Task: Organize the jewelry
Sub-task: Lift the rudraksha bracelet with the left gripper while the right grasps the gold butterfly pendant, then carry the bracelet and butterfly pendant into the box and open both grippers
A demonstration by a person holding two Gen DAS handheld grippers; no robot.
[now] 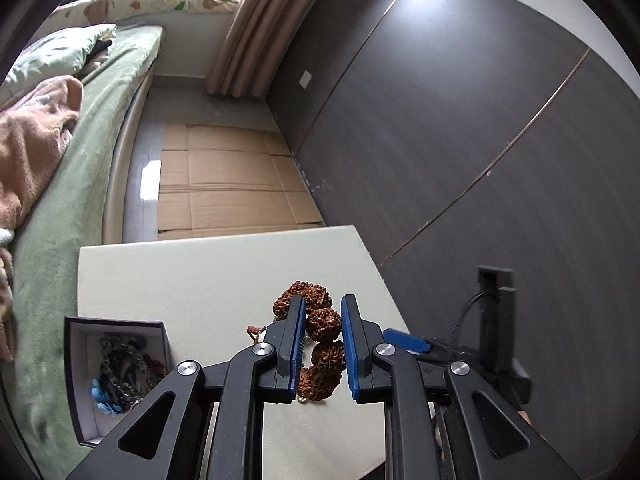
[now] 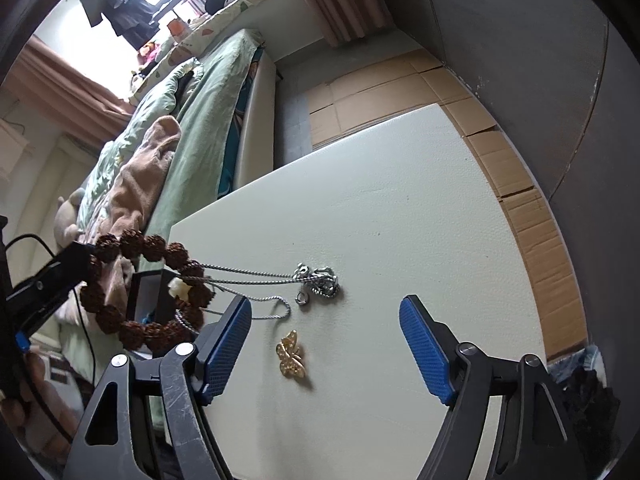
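Knobbly brown bead bracelet (image 1: pixel 322 344), ring-shaped

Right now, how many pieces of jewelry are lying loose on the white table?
2: a silver rope chain necklace mid-table and a small gold butterfly brooch just nearer the camera. The brown bumpy-bead bracelet is held up by the left gripper, and more may be hidden.

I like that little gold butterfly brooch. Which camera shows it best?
The right wrist view: the butterfly brooch lies in plain sight on the white table, between the open right tool's fingers. The left wrist view doesn't show it at all.
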